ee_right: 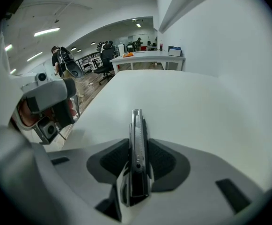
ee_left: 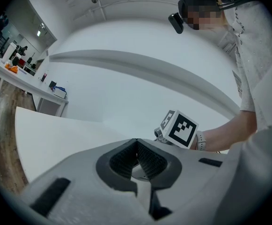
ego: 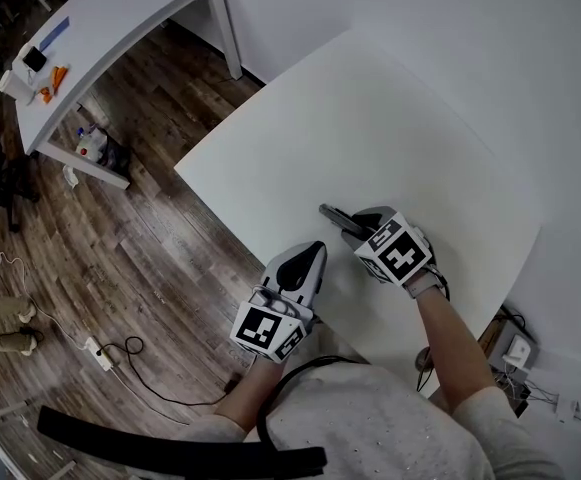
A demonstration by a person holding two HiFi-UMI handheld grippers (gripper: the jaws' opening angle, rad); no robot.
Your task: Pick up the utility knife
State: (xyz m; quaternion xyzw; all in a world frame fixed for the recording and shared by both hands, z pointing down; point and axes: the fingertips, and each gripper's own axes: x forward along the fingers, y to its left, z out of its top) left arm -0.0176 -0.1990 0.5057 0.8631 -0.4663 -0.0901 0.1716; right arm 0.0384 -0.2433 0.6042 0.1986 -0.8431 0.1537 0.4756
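Note:
The utility knife (ego: 334, 216) is a slim dark tool with a metal edge, lying near the front of the white table (ego: 370, 118). My right gripper (ego: 356, 232) points steeply down over it. In the right gripper view the knife (ee_right: 136, 125) stands on edge between the two dark pads, which press on both its sides, so my right gripper (ee_right: 137, 149) is shut on it. The knife's tip sticks out ahead of the jaws. My left gripper (ego: 311, 254) hovers level at the table's front-left edge, beside the right one. Its pads meet at the tips with nothing between them (ee_left: 136, 142).
A wall runs close along the table's right side. A second white desk (ego: 120, 28) with small items stands at the far left across wooden floor (ego: 150, 238). A power strip and cable (ego: 120, 353) lie on the floor.

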